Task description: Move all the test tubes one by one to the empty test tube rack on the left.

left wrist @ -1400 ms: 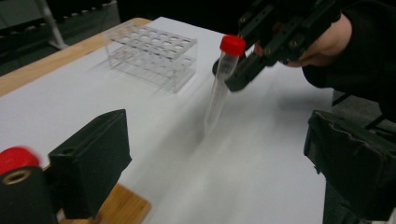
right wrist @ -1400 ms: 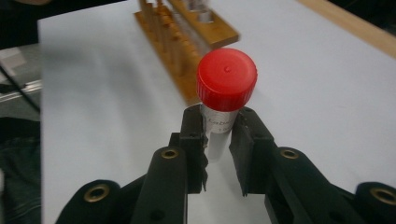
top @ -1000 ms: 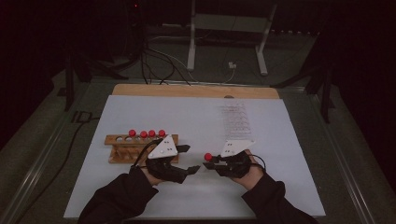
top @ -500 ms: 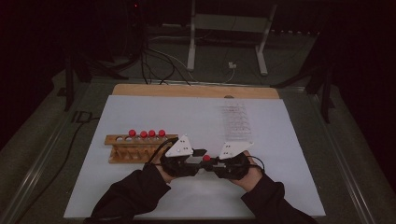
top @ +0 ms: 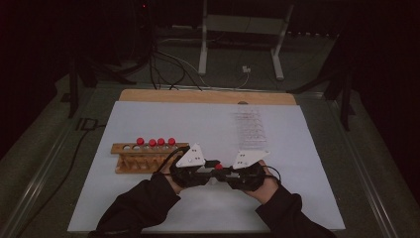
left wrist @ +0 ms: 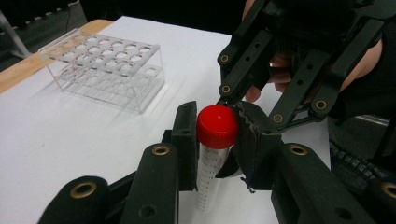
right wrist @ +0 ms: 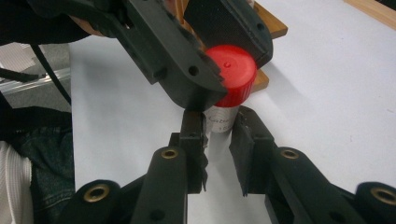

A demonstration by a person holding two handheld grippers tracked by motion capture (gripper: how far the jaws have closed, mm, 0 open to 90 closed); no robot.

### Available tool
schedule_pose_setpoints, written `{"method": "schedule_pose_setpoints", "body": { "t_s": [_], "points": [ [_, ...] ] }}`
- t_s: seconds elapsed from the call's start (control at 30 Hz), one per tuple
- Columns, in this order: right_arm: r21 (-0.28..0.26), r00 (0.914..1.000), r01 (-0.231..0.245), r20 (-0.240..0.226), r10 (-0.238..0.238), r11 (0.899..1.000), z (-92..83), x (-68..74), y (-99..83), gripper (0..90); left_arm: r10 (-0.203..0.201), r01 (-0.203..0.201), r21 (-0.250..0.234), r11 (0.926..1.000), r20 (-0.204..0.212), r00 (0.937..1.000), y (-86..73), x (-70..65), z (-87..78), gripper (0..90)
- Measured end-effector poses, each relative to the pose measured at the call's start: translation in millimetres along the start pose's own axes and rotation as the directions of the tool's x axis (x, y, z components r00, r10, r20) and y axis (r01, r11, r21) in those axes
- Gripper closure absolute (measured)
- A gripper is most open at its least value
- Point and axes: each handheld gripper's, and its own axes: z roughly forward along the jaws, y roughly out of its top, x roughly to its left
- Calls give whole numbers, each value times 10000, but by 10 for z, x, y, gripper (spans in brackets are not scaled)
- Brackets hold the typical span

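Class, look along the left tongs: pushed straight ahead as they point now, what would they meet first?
Most likely the right tongs, directly ahead and nearly touching. The red-capped tube already sits between the left tongs' jaws.

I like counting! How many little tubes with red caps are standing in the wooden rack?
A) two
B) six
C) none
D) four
D: in the high view, four red-capped tubes stand in a row in the brown wooden rack, while a fifth clear tube with a red cap is held between the two sets of black tongs out in front of it.
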Motion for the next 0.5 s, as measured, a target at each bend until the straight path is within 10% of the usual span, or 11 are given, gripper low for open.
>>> {"method": "schedule_pose_setpoints", "body": {
  "t_s": [0.13, 0.5],
  "points": [
    [-129, 10000, -27, -41, 27, 9999, -19, -3, 3, 738, -10, 10, -47, 10000, -19, 10000, 19, 0, -10, 714],
    [-715, 9958, -532, 713, 583, 9960, -151, -67, -29, 308, -146, 113, -470, 9988, -703, 9974, 132, 97, -234, 716]
  ]
}}
